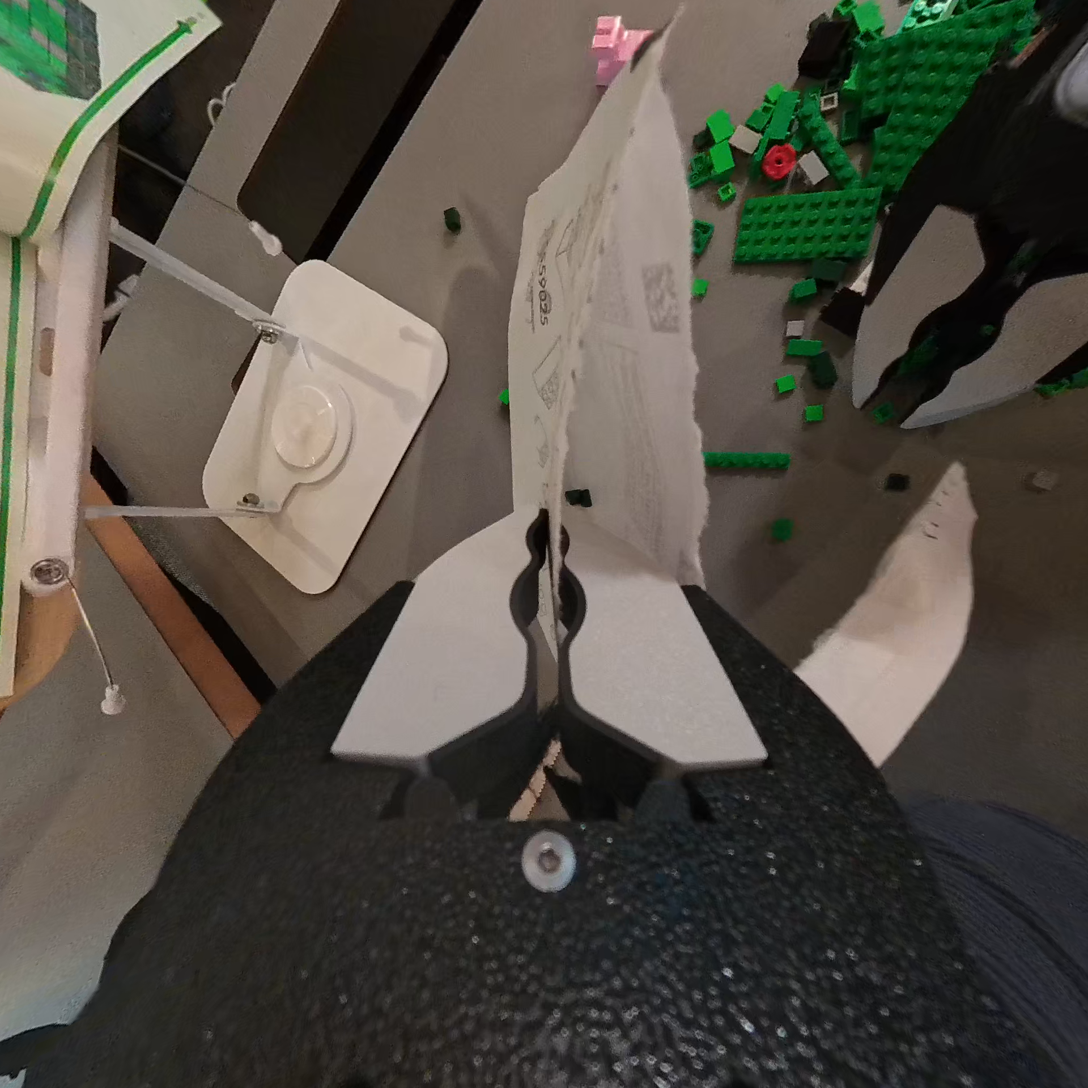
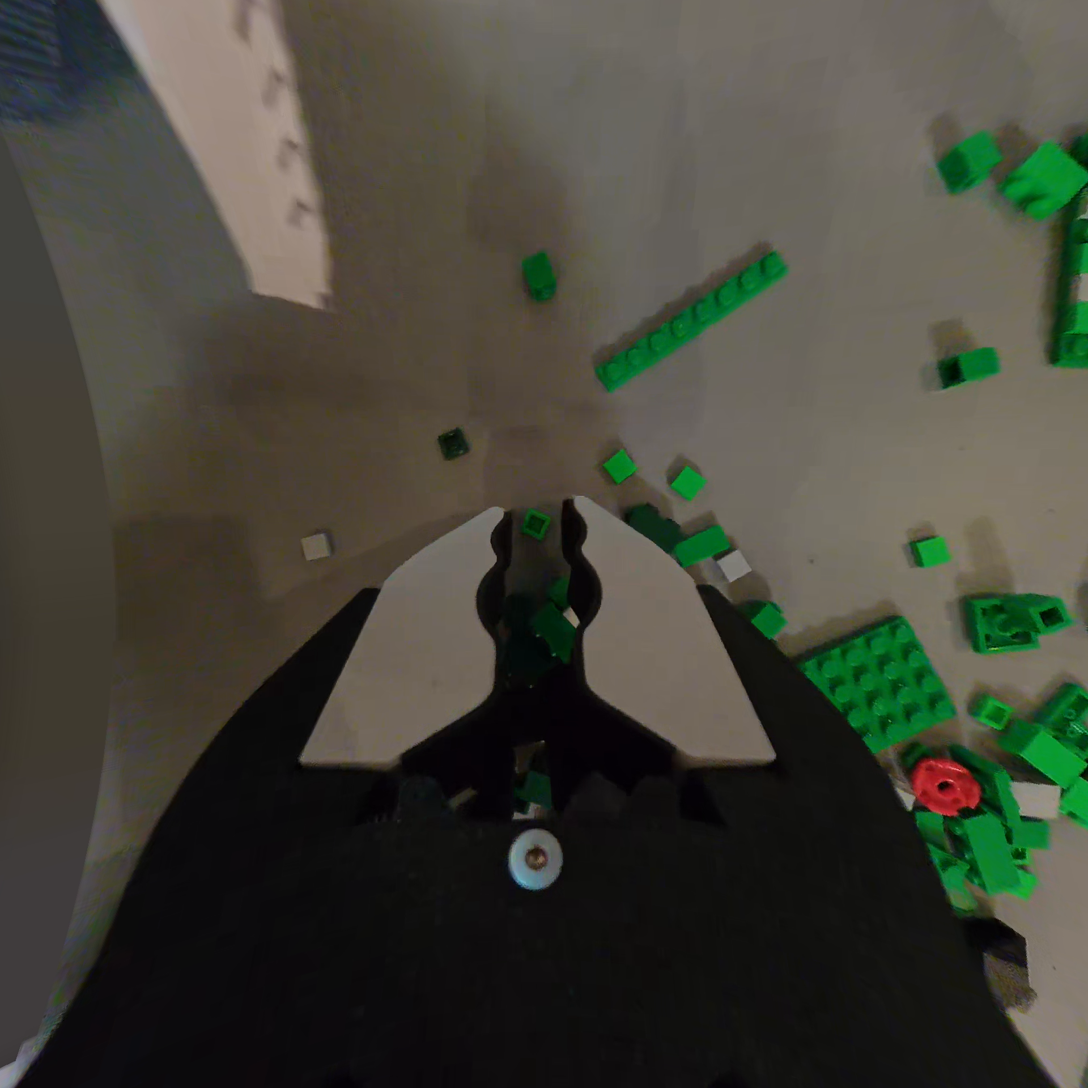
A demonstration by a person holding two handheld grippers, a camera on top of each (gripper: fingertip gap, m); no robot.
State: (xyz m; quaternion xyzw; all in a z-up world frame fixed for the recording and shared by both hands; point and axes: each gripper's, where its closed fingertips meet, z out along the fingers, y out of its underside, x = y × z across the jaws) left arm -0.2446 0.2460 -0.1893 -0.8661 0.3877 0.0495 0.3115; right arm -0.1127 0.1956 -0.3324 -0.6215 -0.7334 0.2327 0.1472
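Between left gripper [image 1: 550, 530] jaws, torn paper bag [image 1: 612, 353] clamped, right gripper [image 2: 538, 512] jaws apart, blurred.

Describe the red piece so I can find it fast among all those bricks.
Start at the big green baseplate at the far right of the grey table, in the left wrist view. Just off its near-left edge, in the loose pile above the smaller green plate, lies the red piece. It is the only red one, round with a centre hole, among square green and grey bricks.
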